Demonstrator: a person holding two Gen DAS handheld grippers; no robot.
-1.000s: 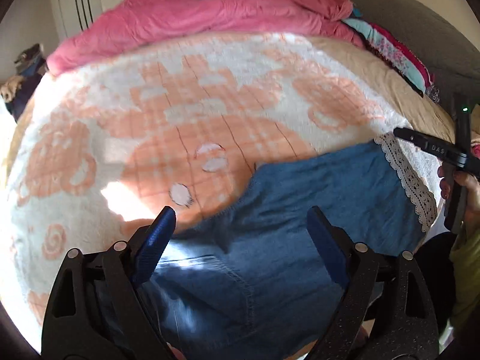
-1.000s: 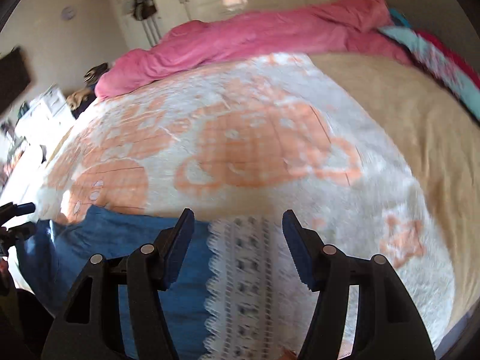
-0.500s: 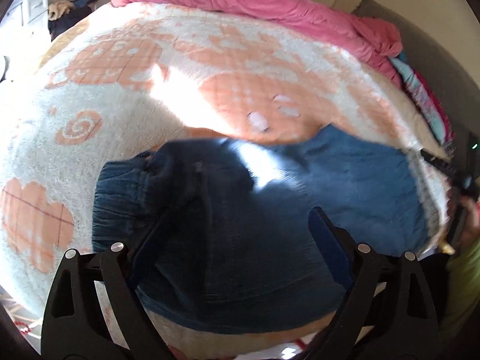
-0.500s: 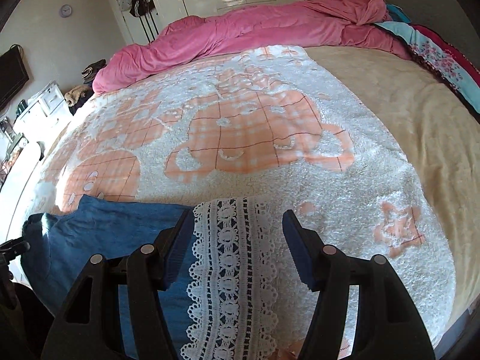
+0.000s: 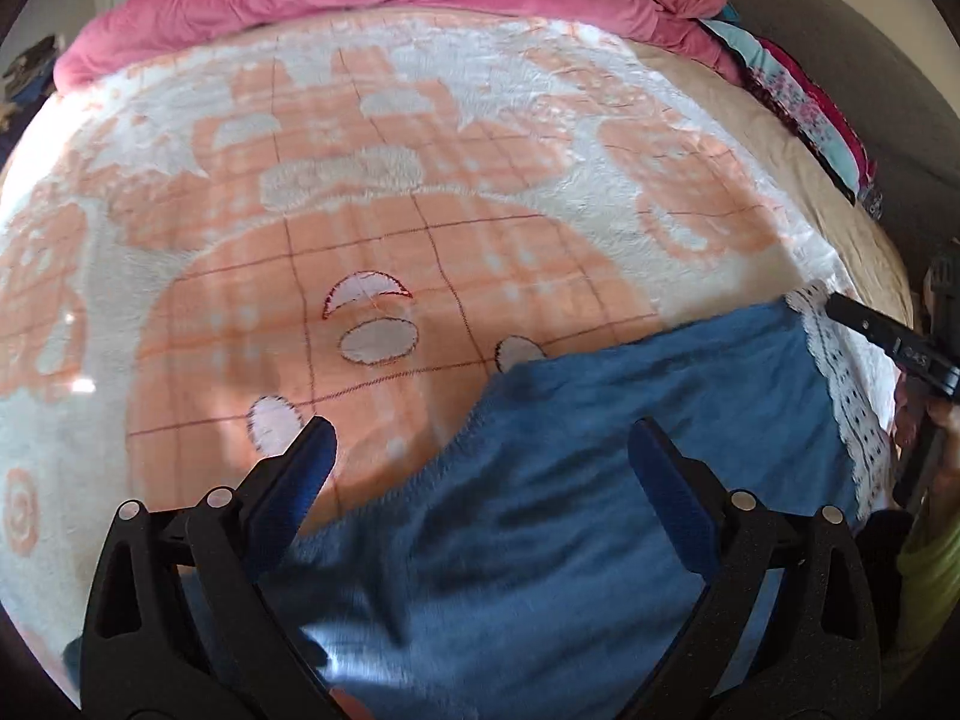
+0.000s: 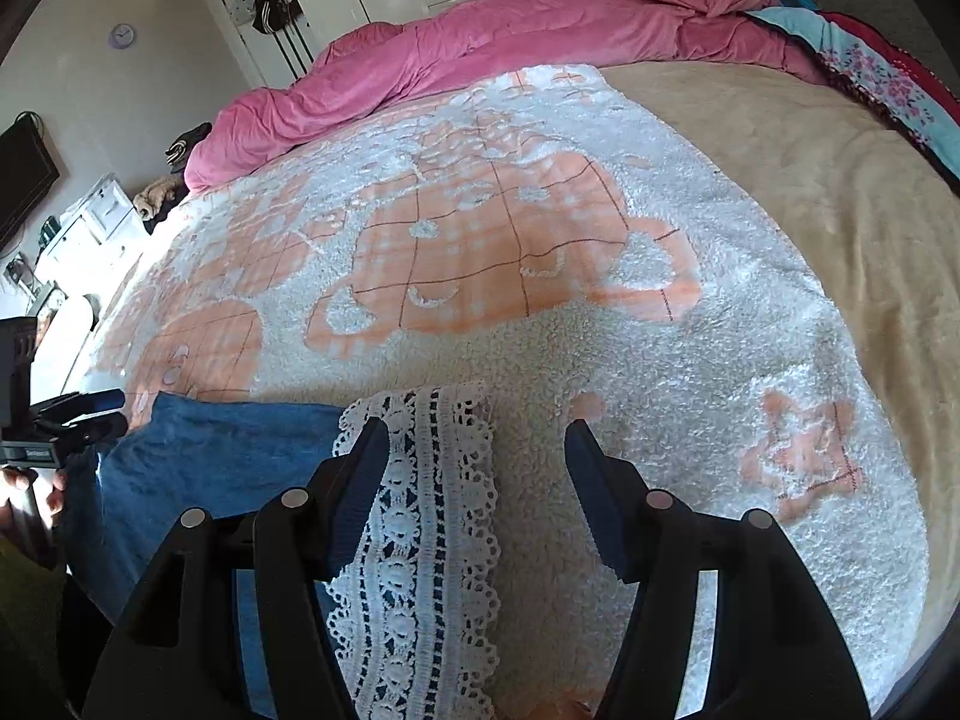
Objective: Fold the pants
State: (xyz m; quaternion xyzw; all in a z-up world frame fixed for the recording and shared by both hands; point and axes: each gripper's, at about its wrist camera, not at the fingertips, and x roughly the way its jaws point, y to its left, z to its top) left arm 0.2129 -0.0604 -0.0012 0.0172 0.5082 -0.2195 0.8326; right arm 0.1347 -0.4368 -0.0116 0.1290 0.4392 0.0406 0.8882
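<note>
The bed point(image 6: 840, 192) fills both views, its near part covered by a fleecy white and peach blanket point(image 5: 420, 240) with a tan cover showing to the right; a rumpled pink duvet point(image 6: 480, 42) is heaped along the far edge, probably pushed there to free flat space for folding; the pants point(image 5: 600, 450), blue denim with a white lace hem point(image 6: 420, 510), lie along the near edge of the bed on the blanket, spread across from left to right so that each end falls under one hand; the waist end seems to lie below the left claw point(image 5: 486, 474), though that end is blurred and partly hidden, and the lace hem lies at the right under the right claw point(image 6: 474, 498); the left claw hangs wide apart over the denim and grips nothing, its right finger above the cloth and its left finger above bare blanket; the right claw is likewise spread and empty, the lace strip running up between its fingers, close to the left one; by my judgement the cloth is laid out and a fold not yet begun, the next step calling for each claw to pinch its end.
</note>
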